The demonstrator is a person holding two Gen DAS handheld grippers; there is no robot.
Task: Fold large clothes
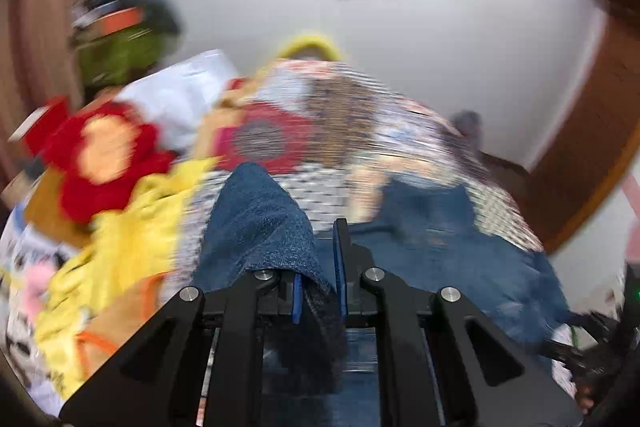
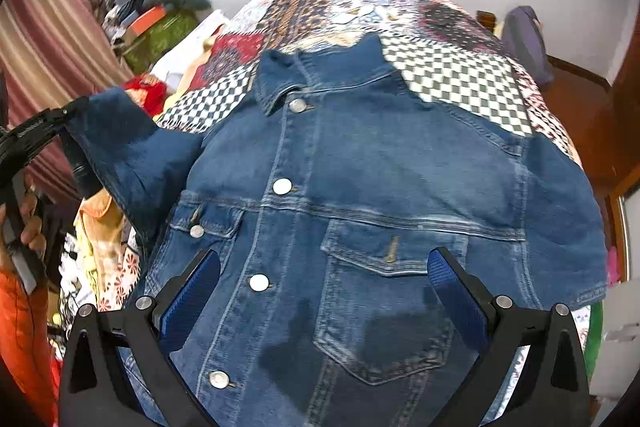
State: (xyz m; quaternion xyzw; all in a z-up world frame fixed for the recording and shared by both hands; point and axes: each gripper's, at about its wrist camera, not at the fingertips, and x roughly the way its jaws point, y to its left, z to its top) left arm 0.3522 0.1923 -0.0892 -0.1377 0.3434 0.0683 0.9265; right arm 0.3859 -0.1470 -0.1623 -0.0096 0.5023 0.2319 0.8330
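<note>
Left sleeve pinched and raised for folding; right tool free.

Your left gripper is clamped on the sleeve of the denim jacket, lifting it clear to fold inward. Your right gripper hovers wide, empty, above the chest pocket. The jacket lies buttoned, front up, on the patchwork bedspread.
</note>
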